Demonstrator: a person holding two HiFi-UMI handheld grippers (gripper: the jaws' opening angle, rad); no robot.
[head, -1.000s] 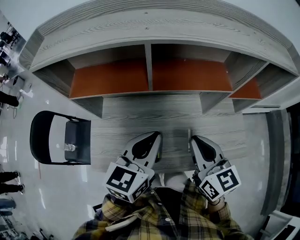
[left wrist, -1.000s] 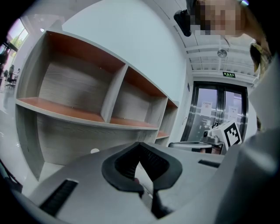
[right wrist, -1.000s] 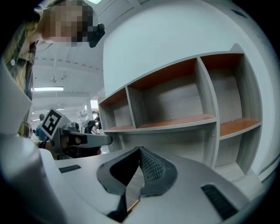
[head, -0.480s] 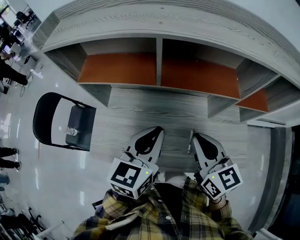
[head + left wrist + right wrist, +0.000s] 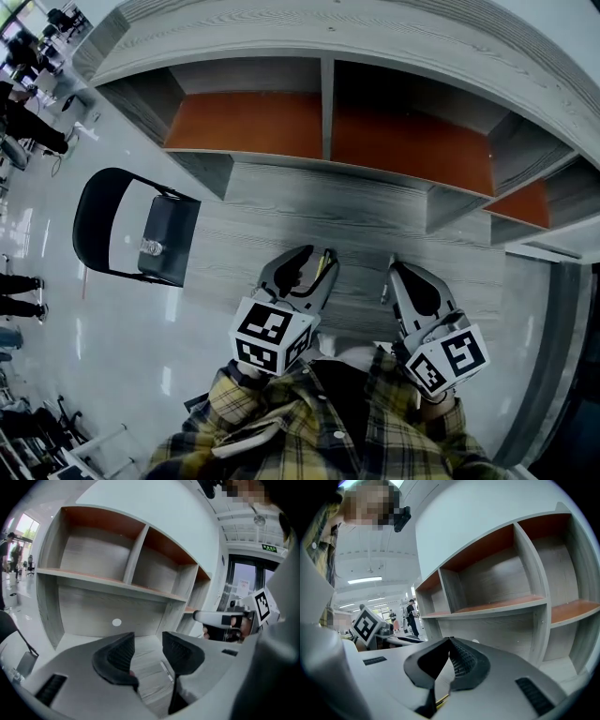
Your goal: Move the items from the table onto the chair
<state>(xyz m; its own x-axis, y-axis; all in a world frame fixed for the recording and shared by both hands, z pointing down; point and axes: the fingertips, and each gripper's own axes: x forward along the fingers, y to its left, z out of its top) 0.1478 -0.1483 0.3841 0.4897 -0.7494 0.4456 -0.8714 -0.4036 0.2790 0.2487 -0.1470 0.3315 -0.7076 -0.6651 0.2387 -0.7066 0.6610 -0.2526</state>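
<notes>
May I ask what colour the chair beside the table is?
The chair is black; the head view shows it best.

place: open, office-like hall | signs: glossy pale floor [image 5: 122, 323]; grey shelving [image 5: 328, 42] with orange backs; black folding chair [image 5: 94, 225] at left; people [image 5: 26, 122] standing far left; ceiling strip lights [image 5: 364, 580]; green exit sign [image 5: 269, 549]

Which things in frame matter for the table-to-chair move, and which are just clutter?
Job: table, thin pale stick on it, chair, small clear item on its seat, left tool (jaws opening, nothing between), right tool (shut).
Lying about: empty shelf unit, bystanders far left.
</notes>
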